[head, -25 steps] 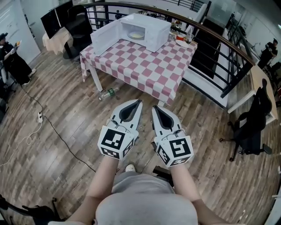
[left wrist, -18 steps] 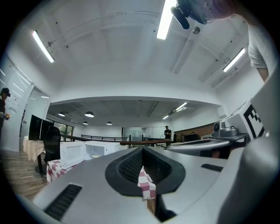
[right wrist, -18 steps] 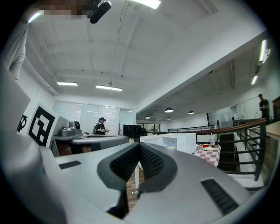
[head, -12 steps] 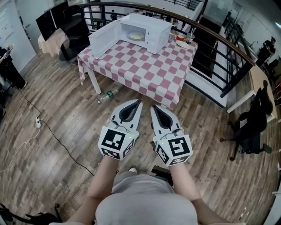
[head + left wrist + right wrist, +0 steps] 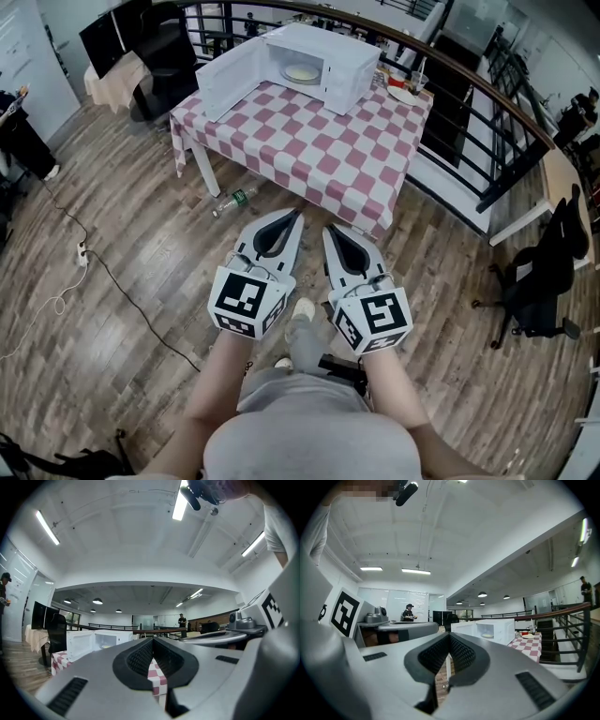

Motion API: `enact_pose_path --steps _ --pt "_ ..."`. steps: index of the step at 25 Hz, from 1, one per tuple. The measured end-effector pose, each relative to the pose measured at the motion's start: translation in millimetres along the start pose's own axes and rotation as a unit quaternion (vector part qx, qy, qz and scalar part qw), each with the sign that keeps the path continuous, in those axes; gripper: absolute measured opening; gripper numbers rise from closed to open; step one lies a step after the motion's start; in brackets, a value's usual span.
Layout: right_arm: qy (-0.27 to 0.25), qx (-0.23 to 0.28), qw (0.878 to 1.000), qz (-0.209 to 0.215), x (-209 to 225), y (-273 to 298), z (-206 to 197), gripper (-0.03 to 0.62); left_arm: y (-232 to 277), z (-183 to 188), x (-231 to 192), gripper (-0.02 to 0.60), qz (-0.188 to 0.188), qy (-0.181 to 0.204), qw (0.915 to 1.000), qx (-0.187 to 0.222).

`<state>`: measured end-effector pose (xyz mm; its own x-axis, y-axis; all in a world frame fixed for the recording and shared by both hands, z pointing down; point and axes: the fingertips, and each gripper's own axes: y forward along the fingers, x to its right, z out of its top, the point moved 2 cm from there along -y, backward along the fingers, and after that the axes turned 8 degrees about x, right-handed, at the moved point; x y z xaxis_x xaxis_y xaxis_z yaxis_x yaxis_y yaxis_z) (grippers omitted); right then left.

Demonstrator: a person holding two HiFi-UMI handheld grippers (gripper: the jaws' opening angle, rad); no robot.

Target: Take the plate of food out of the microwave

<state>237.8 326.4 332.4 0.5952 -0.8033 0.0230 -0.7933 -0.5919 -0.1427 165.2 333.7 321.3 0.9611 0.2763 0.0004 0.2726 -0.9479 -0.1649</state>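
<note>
A white microwave [image 5: 323,64] stands at the far end of a red-and-white checked table [image 5: 319,150], its door [image 5: 228,80] swung open to the left. Inside it lies a pale plate of food [image 5: 302,73]. My left gripper [image 5: 297,216] and right gripper [image 5: 329,229] are held side by side over the wooden floor, well short of the table, both shut and empty. In the left gripper view the left gripper [image 5: 153,640] points toward the microwave [image 5: 101,641]. In the right gripper view the right gripper [image 5: 449,636] has the microwave [image 5: 494,630] and plate [image 5: 487,635] ahead to the right.
A plastic bottle [image 5: 234,199] lies on the floor by the table's near-left leg. Dishes [image 5: 405,89] sit on the table right of the microwave. A dark railing [image 5: 487,103] runs behind the table. An office chair [image 5: 539,281] stands at right; a cable and power strip [image 5: 82,255] lie at left.
A shoe has come forward between the two grippers as the person steps toward the table. Both grippers stay shut, side by side.
</note>
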Motion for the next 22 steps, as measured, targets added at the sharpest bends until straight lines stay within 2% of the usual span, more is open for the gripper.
enact_pose_path --steps 22 --pt "-0.001 -0.007 1.000 0.029 42.2 132.7 -18.8 0.025 87.3 -17.1 -111.1 0.000 0.029 -0.006 0.9996 0.000"
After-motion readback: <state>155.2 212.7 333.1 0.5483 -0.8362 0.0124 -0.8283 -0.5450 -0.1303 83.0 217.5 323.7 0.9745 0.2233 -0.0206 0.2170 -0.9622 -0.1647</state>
